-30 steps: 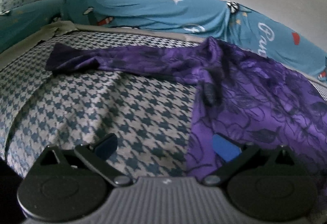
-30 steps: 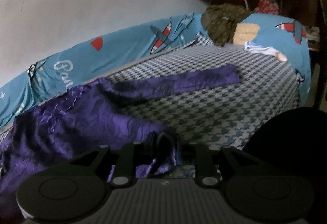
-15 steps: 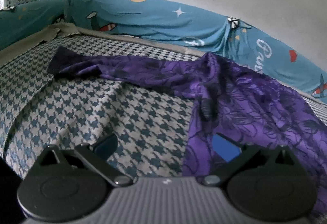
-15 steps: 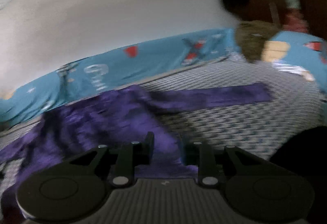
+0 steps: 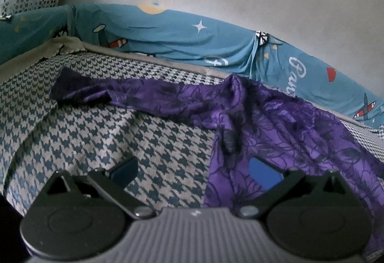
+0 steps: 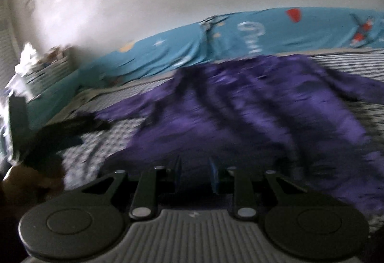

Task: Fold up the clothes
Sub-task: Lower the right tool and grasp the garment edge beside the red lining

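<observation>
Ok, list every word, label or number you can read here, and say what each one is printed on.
"Pau", white cursive, cut off by the purple garment: on the blue printed sheet along the wall, left wrist view.
The same white lettering on the sheet in the right wrist view: too blurred to read.
No other text, label or number shows.

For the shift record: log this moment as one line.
left tongs: open, over purple garment edge | right tongs: narrow gap, grip unclear, view blurred | garment: spread on checked bed cover, unfolded
</observation>
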Available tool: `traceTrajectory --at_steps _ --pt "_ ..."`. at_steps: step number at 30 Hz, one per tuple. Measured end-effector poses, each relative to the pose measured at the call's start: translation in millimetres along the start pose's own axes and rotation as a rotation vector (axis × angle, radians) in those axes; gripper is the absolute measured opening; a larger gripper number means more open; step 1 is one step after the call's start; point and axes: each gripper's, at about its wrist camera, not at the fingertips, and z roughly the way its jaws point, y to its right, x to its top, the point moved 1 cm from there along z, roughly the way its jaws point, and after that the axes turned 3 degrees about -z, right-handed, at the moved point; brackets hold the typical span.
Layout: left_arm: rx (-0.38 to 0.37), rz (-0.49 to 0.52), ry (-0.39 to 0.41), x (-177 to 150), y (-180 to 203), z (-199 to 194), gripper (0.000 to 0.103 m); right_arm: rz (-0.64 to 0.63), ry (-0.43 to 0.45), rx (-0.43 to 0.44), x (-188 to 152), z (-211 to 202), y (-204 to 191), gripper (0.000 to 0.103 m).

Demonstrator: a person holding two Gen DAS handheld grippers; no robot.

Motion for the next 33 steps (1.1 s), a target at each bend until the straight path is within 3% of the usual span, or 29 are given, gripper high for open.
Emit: traceTrajectory --at_steps 8,12,21,23,25,30,33 --pt "-0.049 -0.004 0.016 8.4 1.9 -8.3 0.103 -0.209 -0.050 0.117 0.6 30.1 -56.1 0.029" --pt "-0.053 -0.011 0.039 15.8 -2.8 -14.5 0.103 -0.290 -0.062 0.152 1.6 44.2 -79.3 0.045" --pt "-0.066 -0.070 0.060 24.9 -16.2 -20.7 0.103 -0.407 -0.126 0.140 -4.2 95.0 -100.8 0.046" --pt "-0.066 -0.082 0.062 25.6 -18.6 -21.4 0.103 -0.405 -0.136 0.128 -4.5 103.5 -101.0 0.039" --pt "-0.067 -0.094 0.064 26.3 -21.0 -22.1 0.103 -0.390 -0.150 0.123 -2.6 111.1 -100.7 0.014" --pt "-0.061 -0.112 0.082 29.0 -24.5 -25.0 0.103 -0.345 -0.139 0.143 16.2 120.0 -105.3 0.010" --pt "-0.045 -0.118 0.112 31.2 -26.7 -29.8 0.103 -0.305 -0.101 0.198 34.1 117.9 -112.0 0.010"
